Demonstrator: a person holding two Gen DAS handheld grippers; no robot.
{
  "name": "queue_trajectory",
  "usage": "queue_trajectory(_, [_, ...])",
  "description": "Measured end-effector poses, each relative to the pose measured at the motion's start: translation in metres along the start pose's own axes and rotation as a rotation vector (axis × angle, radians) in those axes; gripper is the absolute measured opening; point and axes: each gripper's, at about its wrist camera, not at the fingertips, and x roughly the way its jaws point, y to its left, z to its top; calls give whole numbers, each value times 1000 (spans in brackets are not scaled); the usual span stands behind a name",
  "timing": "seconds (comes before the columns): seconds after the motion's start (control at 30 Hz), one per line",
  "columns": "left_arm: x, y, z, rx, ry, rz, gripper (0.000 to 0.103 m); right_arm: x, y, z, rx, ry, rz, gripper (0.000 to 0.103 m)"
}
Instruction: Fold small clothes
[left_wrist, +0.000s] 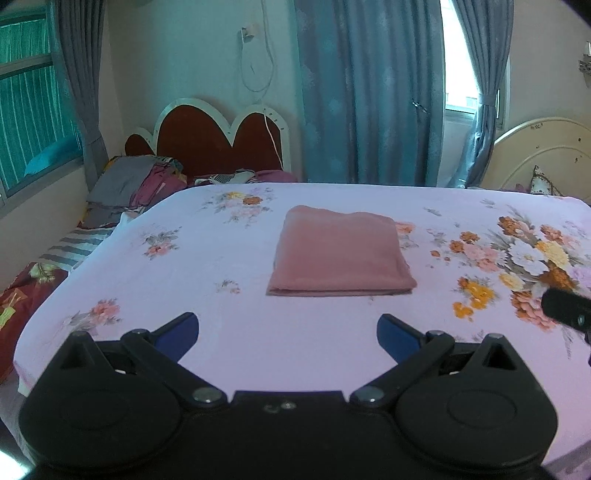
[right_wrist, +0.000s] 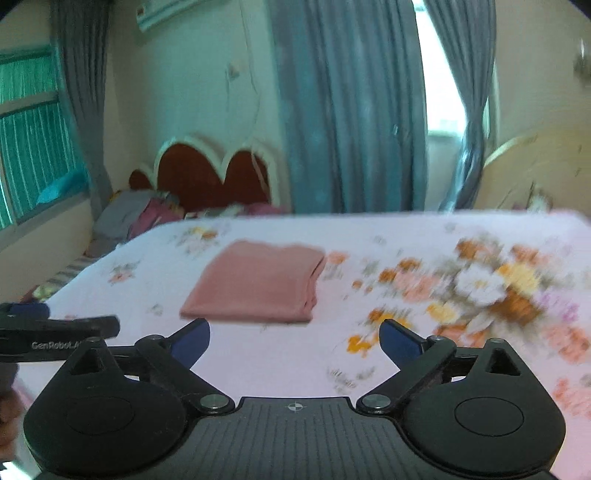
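A pink cloth (left_wrist: 338, 253) lies folded into a neat rectangle on the pale floral bed sheet (left_wrist: 221, 295). It also shows in the right wrist view as the pink cloth (right_wrist: 258, 282), left of centre. My left gripper (left_wrist: 288, 338) hangs open above the sheet, short of the cloth's near edge, with nothing between its blue pads. My right gripper (right_wrist: 295, 341) is open too and holds nothing; it sits near and to the right of the cloth. That view is blurred. The left gripper (right_wrist: 55, 332) shows at the left edge of it.
A red heart-shaped headboard (left_wrist: 218, 140) with a pile of clothes and bedding (left_wrist: 136, 184) stands at the back left. Blue-grey curtains (left_wrist: 369, 92) hang behind the bed. A cream round headboard (left_wrist: 546, 155) is at the right. The bed's edge drops off at the left.
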Motion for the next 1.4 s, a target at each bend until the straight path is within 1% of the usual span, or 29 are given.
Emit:
queue_trajectory(0.07, [-10,2,0,-13,-11,-3,103,-11,5,0,-18,-30,-14,98])
queue_trajectory(0.2, [-23,3,0,-24,-34,-9,103,-25,2,-1,-9,-47,0,98])
queue_trajectory(0.3, [-32,5,-1,-34,-44,-16,103,-30,-2,-1,-2,-57,4,98])
queue_trajectory(0.47, [-37,5,-1,-45,-52,-6,103,-35,-9,1,8,-68,5,98])
queue_trajectory(0.8, [-38,6,-2,-52,-52,11,103,-35,-20,3,28,-66,19,98])
queue_trajectory(1.4, [-37,6,-1,-60,-48,12,103,-32,-22,6,27,-60,40,98])
